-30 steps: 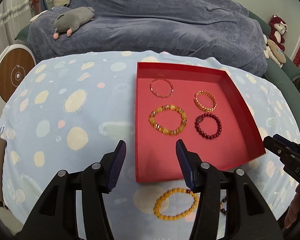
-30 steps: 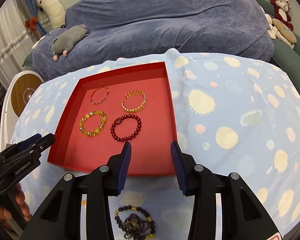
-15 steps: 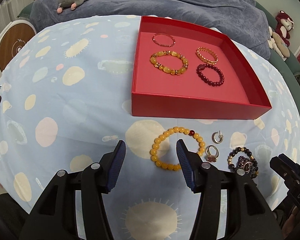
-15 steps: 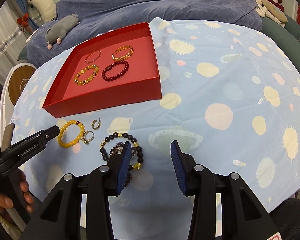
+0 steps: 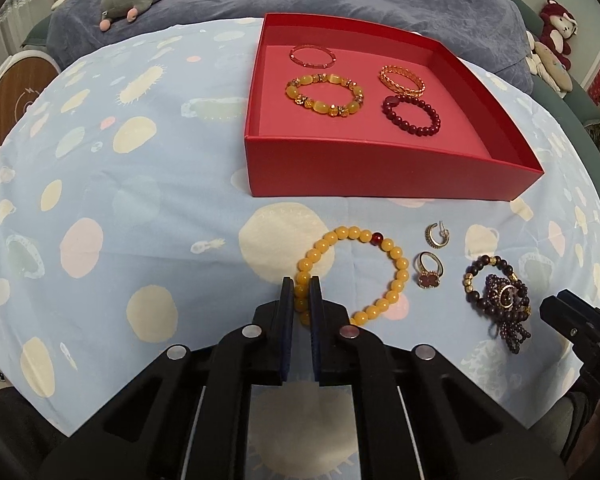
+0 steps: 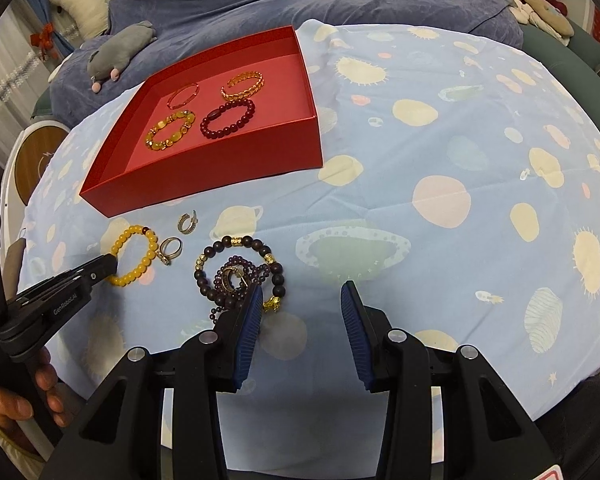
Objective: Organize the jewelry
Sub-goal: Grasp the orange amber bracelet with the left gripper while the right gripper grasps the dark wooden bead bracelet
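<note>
The left gripper [image 5: 301, 296] has its jaws clamped on the yellow bead bracelet [image 5: 354, 272], pinching the strand at about 8 o'clock on its loop, which lies on the desk [image 5: 148, 200] just in front of the red tray [image 5: 380, 176]. The bracelet looks light and limp, probably elastic-strung, so it will likely dangle and swing once lifted; its smooth beads could slip. At its 3 o'clock lie two small rings [image 5: 430, 270], then the dark bead bracelet [image 6: 240, 272] tangled with a purple strand. The right gripper [image 6: 300, 304] is narrowing its jaws, nothing between them. The tray's near wall must be cleared; its front half is free.
</note>
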The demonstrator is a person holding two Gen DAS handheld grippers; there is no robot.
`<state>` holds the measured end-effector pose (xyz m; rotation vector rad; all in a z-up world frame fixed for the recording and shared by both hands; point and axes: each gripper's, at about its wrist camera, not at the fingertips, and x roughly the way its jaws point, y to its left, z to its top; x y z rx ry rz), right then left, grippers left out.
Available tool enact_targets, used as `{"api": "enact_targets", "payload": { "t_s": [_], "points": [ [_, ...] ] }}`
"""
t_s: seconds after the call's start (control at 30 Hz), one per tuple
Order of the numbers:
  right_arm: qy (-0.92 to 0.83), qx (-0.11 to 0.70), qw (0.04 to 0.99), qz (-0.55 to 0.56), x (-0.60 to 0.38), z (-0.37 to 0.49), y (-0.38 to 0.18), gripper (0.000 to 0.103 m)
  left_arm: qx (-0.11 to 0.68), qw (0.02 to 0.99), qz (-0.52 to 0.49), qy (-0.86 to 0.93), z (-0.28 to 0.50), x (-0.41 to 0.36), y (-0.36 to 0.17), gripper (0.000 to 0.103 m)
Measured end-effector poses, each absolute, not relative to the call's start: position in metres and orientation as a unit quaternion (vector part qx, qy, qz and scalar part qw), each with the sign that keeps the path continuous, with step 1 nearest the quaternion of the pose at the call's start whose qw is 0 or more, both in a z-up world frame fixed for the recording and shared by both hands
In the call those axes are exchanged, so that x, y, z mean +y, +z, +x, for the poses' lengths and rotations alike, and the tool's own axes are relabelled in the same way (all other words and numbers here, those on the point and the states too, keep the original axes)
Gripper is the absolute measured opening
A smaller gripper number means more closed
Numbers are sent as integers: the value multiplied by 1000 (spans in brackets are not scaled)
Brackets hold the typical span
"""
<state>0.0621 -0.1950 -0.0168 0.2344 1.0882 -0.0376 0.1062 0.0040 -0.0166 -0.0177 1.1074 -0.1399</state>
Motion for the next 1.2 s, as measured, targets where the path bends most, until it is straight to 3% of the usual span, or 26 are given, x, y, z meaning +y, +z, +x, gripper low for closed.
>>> {"api": "enact_targets", "payload": {
  "t_s": [0.53, 1.2],
  "points": [
    [-9, 528, 843, 103, -183, 73, -29, 13, 531, 845, -13, -64, 83, 7, -17, 7],
    [-7, 529, 845, 73, -166, 85, -37, 14, 523, 849, -16, -67, 83, 7, -17, 8]
  ]
}}
